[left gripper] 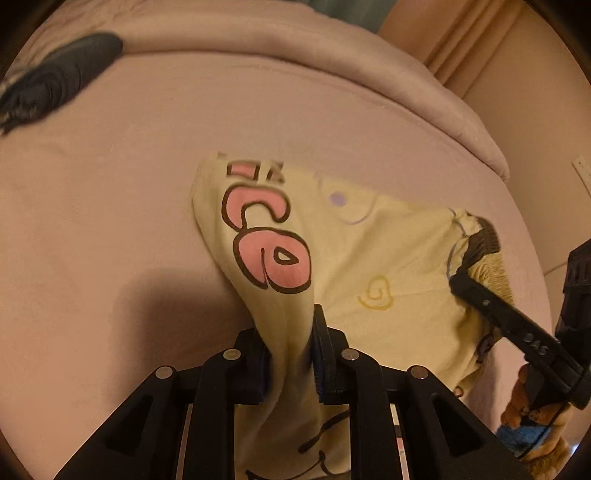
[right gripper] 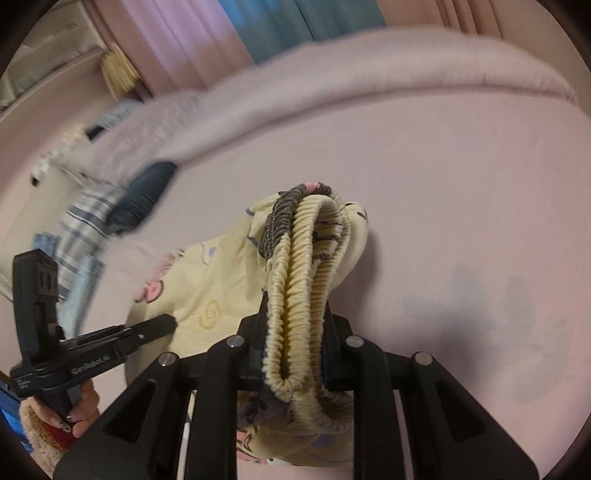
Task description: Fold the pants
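Note:
The pale yellow printed pants (left gripper: 343,251) hang lifted over a pink bed sheet (left gripper: 110,184). My left gripper (left gripper: 291,350) is shut on a bunched fold of the pant fabric with pink lettering. My right gripper (right gripper: 295,332) is shut on the ribbed elastic waistband (right gripper: 299,280), which stands up between the fingers. The right gripper also shows in the left wrist view (left gripper: 461,284) at the waistband. The left gripper shows in the right wrist view (right gripper: 168,323) at the left, against the yellow cloth.
A rolled pink blanket (right gripper: 369,74) runs along the far side of the bed. A dark garment (left gripper: 62,77) and a plaid cloth (right gripper: 81,229) lie at the far left. Curtains (right gripper: 258,26) hang behind the bed.

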### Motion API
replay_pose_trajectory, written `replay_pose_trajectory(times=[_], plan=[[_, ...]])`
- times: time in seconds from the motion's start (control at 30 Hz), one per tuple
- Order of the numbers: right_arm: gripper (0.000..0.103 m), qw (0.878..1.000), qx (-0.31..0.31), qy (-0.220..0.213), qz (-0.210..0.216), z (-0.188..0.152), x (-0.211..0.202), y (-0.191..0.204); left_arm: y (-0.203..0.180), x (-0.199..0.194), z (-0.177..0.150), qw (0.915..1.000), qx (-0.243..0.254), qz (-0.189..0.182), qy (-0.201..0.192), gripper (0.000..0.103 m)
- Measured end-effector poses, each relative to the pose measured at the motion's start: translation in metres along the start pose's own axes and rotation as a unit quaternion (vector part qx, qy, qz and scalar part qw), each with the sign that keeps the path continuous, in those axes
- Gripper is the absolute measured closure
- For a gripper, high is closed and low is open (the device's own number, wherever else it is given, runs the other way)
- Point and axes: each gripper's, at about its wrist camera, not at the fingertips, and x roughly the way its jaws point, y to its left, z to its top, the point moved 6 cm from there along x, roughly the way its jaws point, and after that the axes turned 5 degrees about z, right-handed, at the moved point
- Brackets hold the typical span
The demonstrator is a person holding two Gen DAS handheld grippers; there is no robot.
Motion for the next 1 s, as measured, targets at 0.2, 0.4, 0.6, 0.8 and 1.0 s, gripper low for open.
replay_pose_trajectory(times=[0.2,0.4,0.6,0.8,1.0], plan=[[0.069,1.0,0.012,0.004,0.007,-0.007,0.008,-0.013,0.023,-0.003,-0.006,0.9993,-0.02,-0.03,0.004,0.076],[0.037,0.998,0.0,-0.003,-0.055,-0.009,-0.011,-0.026,0.03,-0.02,-0.01,0.9995,-0.021,0.021,-0.008,0.055],[0.031,0.997,0.015,-0.017,-0.079,-0.013,-0.041,-0.033,0.034,-0.046,-0.028,0.9975,-0.024,0.064,-0.019,0.05],[0.031,0.99,-0.023,-0.081,-0.114,-0.002,-0.094,-0.012,0.024,-0.101,-0.036,0.9938,-0.022,0.081,-0.073,0.033],[0.022,0.986,-0.032,-0.135,-0.094,-0.003,-0.146,0.019,0.003,-0.151,-0.04,0.9874,-0.027,0.068,-0.141,0.013]])
